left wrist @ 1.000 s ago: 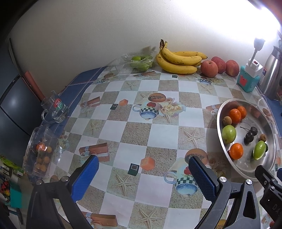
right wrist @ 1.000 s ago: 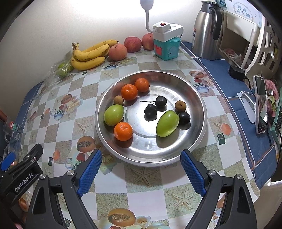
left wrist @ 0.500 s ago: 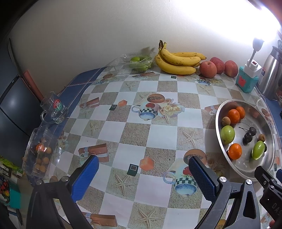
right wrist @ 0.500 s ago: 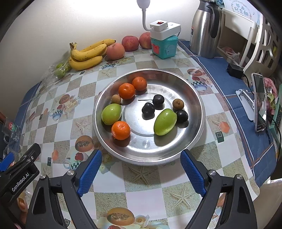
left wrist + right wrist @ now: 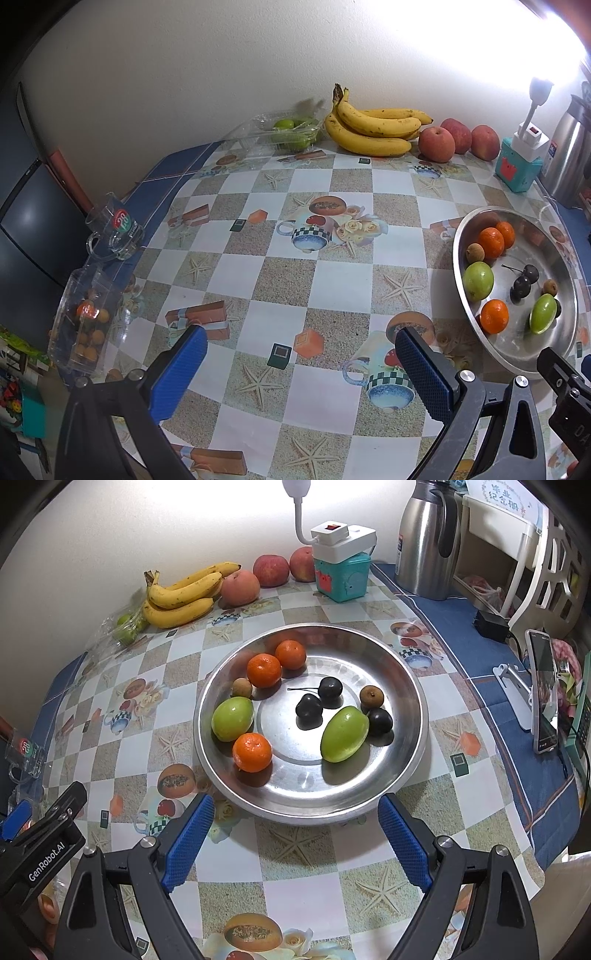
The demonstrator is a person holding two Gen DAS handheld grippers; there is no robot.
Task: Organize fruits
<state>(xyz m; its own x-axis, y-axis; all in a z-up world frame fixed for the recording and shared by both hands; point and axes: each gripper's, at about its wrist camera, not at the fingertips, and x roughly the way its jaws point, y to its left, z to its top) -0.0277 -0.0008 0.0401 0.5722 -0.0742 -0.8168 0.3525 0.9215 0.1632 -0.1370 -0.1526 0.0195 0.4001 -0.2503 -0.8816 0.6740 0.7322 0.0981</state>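
A checked worktop printed with starfish and teacups carries a round steel bowl at the centre of the right wrist view and at the right edge of the left wrist view. Inside the bowl lie three oranges, two green fruits, three dark plums and two small brown fruits, none stacked. At the upper left of the right wrist view, against the wall, a bunch of bananas lies beside three apples, with a clear bag of limes just left of the bananas. A teal box with a white plug on top stands right of the apples, and a steel flask stands further right. The right hand-held gripper sits at the bottom of its frame, blue pads wide apart and holding nothing, just short of the bowl's near rim. The left hand-held gripper is likewise wide open and empty above bare worktop. At the left edge of the left wrist view, a glass mug stands above a clear box of small orange fruits
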